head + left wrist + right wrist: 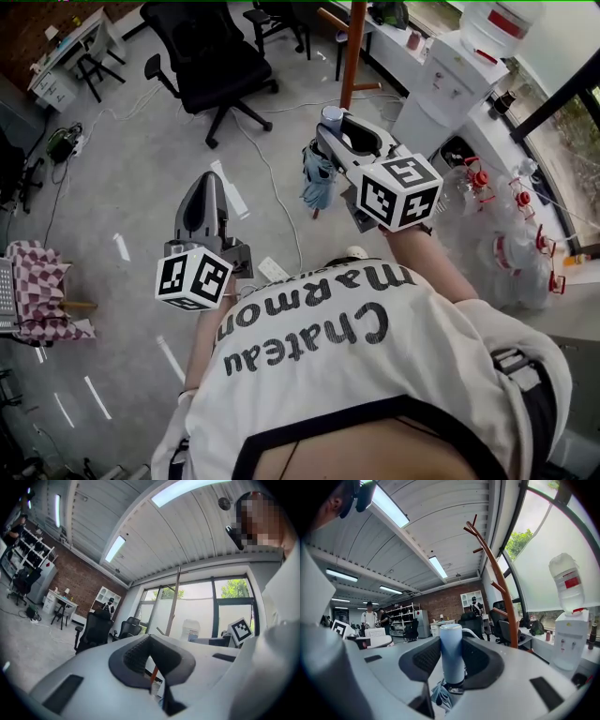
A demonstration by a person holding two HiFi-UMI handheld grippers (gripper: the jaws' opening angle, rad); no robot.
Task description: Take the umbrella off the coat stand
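Observation:
My right gripper (334, 124) is shut on the pale blue handle of a folded blue umbrella (317, 181). The canopy hangs below the jaws, apart from the brown wooden coat stand (352, 49) just beyond it. In the right gripper view the handle (452, 654) stands upright between the pads of my right gripper (452, 665), with the coat stand (499, 581) to the right. My left gripper (207, 180) is lower left, jaws together and empty. In its own view my left gripper (153, 667) holds nothing, and the coat stand's pole (174, 603) rises far ahead.
A black office chair (212, 58) stands behind the left gripper. A white water dispenser (452, 77) and several empty water jugs (514, 217) line the right side. A checked cloth (43, 289) lies at the left, and cables and a power strip (272, 270) lie on the floor.

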